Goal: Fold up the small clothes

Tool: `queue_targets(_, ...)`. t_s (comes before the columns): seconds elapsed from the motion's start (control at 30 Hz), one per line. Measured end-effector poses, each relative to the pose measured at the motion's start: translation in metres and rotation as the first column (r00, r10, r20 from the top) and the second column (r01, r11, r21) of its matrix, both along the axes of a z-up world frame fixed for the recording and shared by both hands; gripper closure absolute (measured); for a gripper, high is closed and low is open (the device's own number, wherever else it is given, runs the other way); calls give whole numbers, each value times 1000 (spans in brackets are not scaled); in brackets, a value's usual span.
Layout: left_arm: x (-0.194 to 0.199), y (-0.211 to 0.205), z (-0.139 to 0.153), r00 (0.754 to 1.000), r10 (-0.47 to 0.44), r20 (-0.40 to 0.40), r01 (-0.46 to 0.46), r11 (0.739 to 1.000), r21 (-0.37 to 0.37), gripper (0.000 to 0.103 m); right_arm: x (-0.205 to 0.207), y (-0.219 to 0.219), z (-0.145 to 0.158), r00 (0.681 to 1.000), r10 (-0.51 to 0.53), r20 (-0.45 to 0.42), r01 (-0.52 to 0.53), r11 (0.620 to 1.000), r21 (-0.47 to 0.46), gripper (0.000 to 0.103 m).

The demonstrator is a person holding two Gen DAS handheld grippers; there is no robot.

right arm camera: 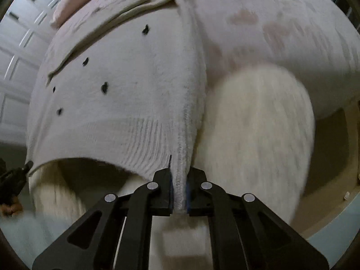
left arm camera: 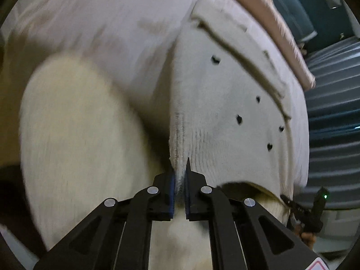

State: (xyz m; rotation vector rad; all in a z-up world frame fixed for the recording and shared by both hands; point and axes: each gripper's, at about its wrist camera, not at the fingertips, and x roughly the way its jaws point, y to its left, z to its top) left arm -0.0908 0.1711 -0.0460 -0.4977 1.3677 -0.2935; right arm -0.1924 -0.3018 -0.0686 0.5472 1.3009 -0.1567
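Note:
A small cream knit sweater (left arm camera: pixel 220 112) with little black heart marks is stretched between both grippers. My left gripper (left arm camera: pixel 179 177) is shut on the ribbed hem at the sweater's left corner. My right gripper (right arm camera: pixel 180 180) is shut on the ribbed hem (right arm camera: pixel 182 157) at the right corner. The hem hangs lifted off the surface and a gap shows under it. A sleeve (left arm camera: pixel 74 139) hangs blurred beside the left gripper; the other sleeve (right arm camera: pixel 254 135) is beside the right gripper. The right gripper shows at the left wrist view's right edge (left arm camera: pixel 301 211).
The sweater's collar end rests on a pale pinkish bed cover (right arm camera: pixel 281 22) with a pink pillow (left arm camera: pixel 270 15) behind. A white paneled door (right arm camera: pixel 20 51) is at the left, a grey striped surface (left arm camera: pixel 333 117) at the right, and a beige floor (right arm camera: pixel 333 157) below the bed edge.

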Motion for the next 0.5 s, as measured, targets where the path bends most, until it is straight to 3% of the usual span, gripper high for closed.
queue_targets(0.07,-19,4,7,1000,7,-25,-7,1000,-13,99,-11,4,15,999,35,-19,-34,999,8,97)
queue_targets(0.13,-15,3,25,1000,0,30,0,1000,4,99,-9,3,30,998,60,-19,-60,998,12,97)
queue_targets(0.23,33,-13,71,978,-15,207,19,1000,-18,99,29,-22,64,992,31,121,-31,1000,1,97)
queue_targets(0.27,62,-24,88,959,-32,282,41,999,-27,99,54,-37,79,979,0,204,4,1000,-20,97)
queue_targets(0.33,114,-51,117,906,-46,422,53,999,-5,97,103,-67,105,922,-76,379,85,996,-6,94)
queue_targets(0.37,148,-68,131,867,-45,496,37,999,26,95,127,-82,115,882,-118,456,128,992,10,92)
queue_targets(0.4,176,-80,138,844,-35,536,16,999,41,86,151,-96,122,837,-170,520,188,982,17,88)
queue_targets(0.43,198,-88,143,820,-7,572,-28,998,52,76,165,-104,126,816,-206,540,233,972,18,82)
queue_targets(0.5,234,-100,150,808,82,584,-155,985,75,70,185,-118,136,773,-301,559,328,943,54,75)
